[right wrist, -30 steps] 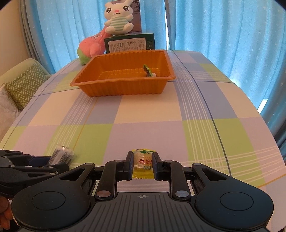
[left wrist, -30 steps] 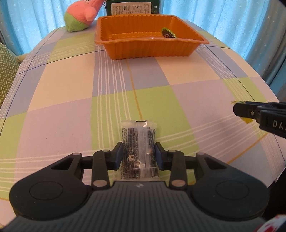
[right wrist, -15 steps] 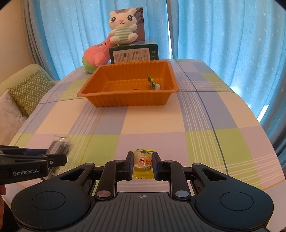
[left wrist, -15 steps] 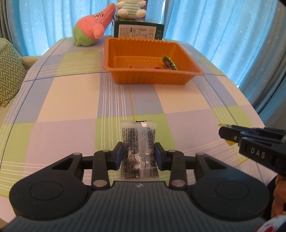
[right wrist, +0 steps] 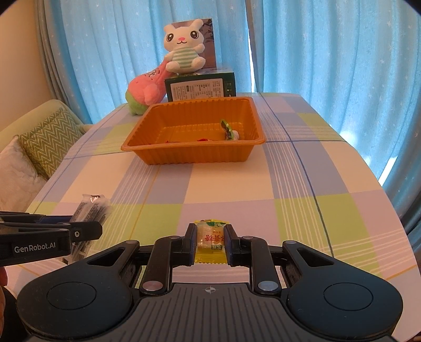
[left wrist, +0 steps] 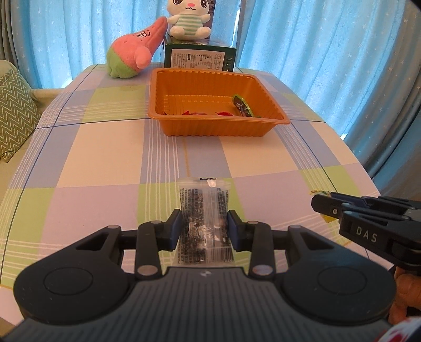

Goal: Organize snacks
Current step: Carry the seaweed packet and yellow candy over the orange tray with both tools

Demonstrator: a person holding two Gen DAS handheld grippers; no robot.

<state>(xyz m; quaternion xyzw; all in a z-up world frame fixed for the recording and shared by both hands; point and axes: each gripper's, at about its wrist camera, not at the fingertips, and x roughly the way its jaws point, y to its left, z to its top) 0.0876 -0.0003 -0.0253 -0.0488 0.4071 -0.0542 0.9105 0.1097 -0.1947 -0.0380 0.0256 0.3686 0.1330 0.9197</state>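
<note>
- The left gripper (left wrist: pixel 204 228) is held above the bench (left wrist: pixel 100 157), tilted downward and pointed toward the orange tray (left wrist: pixel 210 131); its jaws are closed narrowly on a clear snack packet with dark print (left wrist: pixel 204 210), which is pinched across its width and juts forward past the blue pads.
- The right gripper (right wrist: pixel 210 238) is held likewise above the bench, angled downward toward the orange tray; its jaws are drawn nearly together on a small yellow snack packet (right wrist: pixel 211 240), which is clamped at both sides.
- Both grippers are kept at the end of the bench opposite the orange tray and well apart from it, with the right one seen at the right edge of the left wrist view.
- A hand (left wrist: pixel 402 297) is partly seen beneath the right gripper, at the lower right of the left wrist view.
- A green-wrapped snack (left wrist: pixel 242 105) is leant against the right inner wall of the orange tray, and red-wrapped pieces (left wrist: pixel 208 113) are glimpsed over the tray's near wall.
- Behind the orange tray, a green box (left wrist: pixel 198 59) is stood on the bench, with a white bunny plush (left wrist: pixel 188 19) seated on top of it.
- A pink plush (left wrist: pixel 134 52) is laid beyond the tray's far left corner.
</note>
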